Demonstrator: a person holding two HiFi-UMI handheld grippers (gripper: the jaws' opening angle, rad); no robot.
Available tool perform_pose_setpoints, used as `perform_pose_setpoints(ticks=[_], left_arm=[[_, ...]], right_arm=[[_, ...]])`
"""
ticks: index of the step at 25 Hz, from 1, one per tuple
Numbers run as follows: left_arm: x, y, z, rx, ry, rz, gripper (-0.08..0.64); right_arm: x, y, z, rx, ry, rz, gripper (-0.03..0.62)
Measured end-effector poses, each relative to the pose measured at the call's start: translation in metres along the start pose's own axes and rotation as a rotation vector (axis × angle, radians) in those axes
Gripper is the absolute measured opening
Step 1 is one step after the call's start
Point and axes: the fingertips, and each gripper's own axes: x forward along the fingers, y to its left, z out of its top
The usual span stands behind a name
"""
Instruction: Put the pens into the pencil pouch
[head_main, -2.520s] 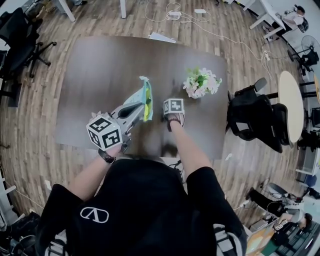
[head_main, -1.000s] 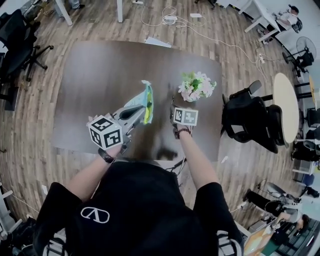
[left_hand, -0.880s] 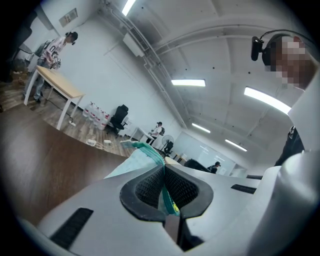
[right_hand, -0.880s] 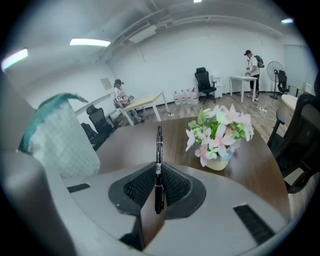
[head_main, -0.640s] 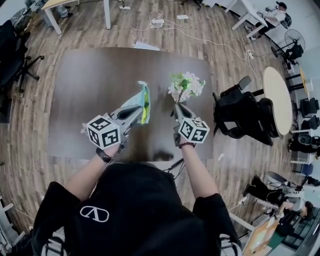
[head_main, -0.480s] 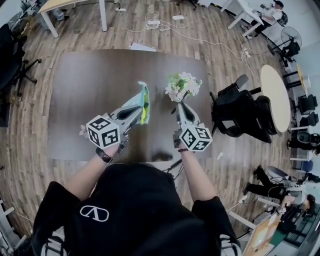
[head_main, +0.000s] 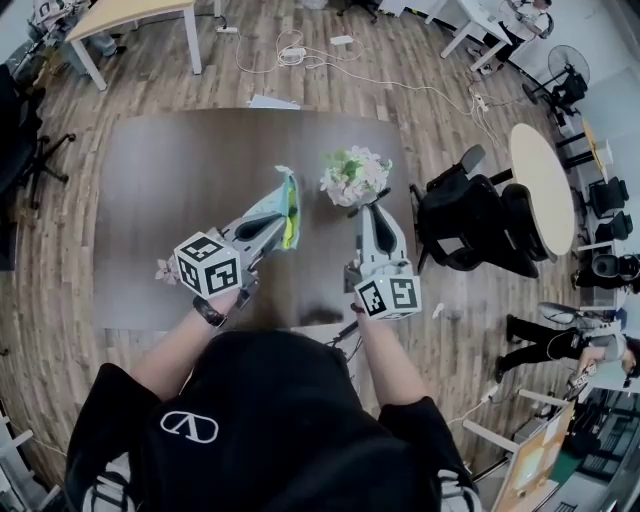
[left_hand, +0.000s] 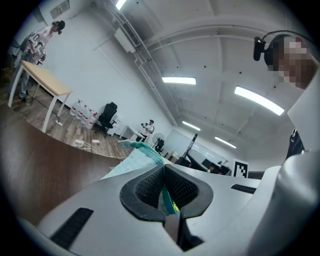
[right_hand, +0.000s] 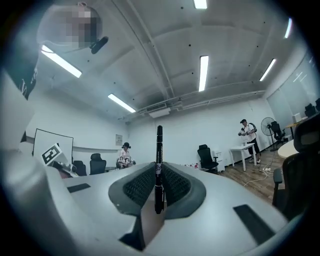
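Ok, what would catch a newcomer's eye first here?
First the black pen, standing upright and pinched in the right gripper over the near right part of the table. Next is the teal pouch, held up by its edge in the shut left gripper, to the left of the pen. Beyond them, a bunch of flowers sits on the table.

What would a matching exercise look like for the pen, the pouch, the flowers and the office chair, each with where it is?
1 pen
2 pouch
3 flowers
4 office chair

A standing on the table
B pinched in the left claw
C on the floor beside the table
D clamped in the right claw

Pairs: 1-D, 2-B, 3-A, 4-C
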Motion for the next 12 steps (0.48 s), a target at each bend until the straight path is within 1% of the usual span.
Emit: perform_pose_setpoints(ticks=[3,9,12], left_arm=[[0.002,-0.002,0.001,0.007,0.004,-0.004,0.012],[0.006,-0.004,-0.002,0.005,0.01,-0.005,0.012],[0.009,-0.012,0.001,0.011,0.005,-0.021,0.012]], right_arm=[[0.006,0.016,0.01,0.037,-0.032,0.047,0.04],[0.027,0.068,0.031,0.092,-0.093,0.189,0.04],[0.041,0.081,0.031,0.106,-0.104,0.223,0.04]])
